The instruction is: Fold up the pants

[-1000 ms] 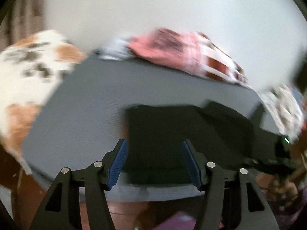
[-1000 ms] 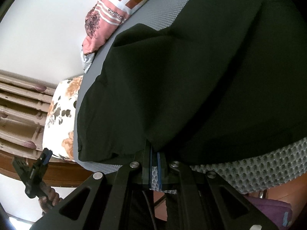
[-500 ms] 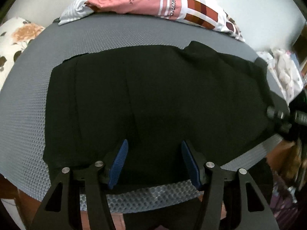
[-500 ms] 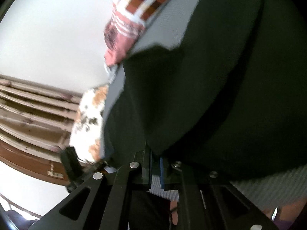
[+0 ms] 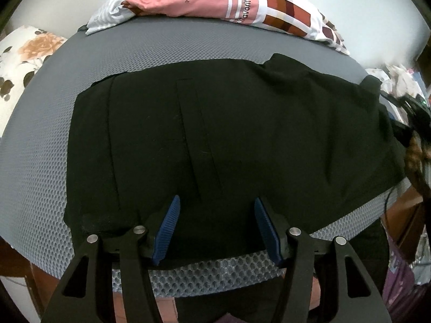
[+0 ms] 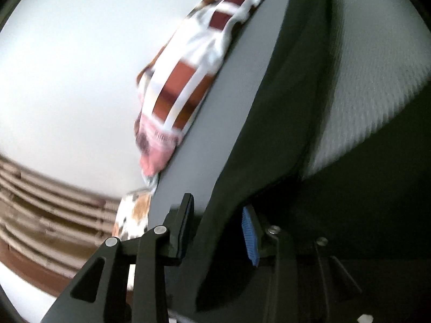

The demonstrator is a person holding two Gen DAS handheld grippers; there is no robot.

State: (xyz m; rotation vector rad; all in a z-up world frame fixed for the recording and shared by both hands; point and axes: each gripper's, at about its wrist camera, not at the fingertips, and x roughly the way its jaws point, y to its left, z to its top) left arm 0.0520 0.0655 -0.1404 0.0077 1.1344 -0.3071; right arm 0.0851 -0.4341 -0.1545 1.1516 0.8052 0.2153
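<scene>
The black pants point(image 5: 215, 134) lie spread flat across the grey mesh mattress point(image 5: 32, 148), reaching to its near edge. My left gripper point(image 5: 215, 226) is open and empty, with the near hem of the pants between and under its blue pads. In the blurred, tilted right wrist view my right gripper point(image 6: 218, 228) is open, with a raised fold of the black pants point(image 6: 269, 134) running between its fingers. The right gripper also shows at the far right of the left wrist view point(image 5: 412, 113), at the pants' right end.
A pink and checked cloth point(image 5: 229, 2) is piled at the mattress's far edge against a white wall. A floral pillow point(image 5: 24, 56) sits at the left. More clothes lie at the far right point(image 5: 398, 78). Wooden bed frame and floor show below the near edge.
My right gripper was shut on the pants' edge and has opened, letting the cloth go, and has swung sideways. My left gripper has come in low over the pants' near hem, still open.
</scene>
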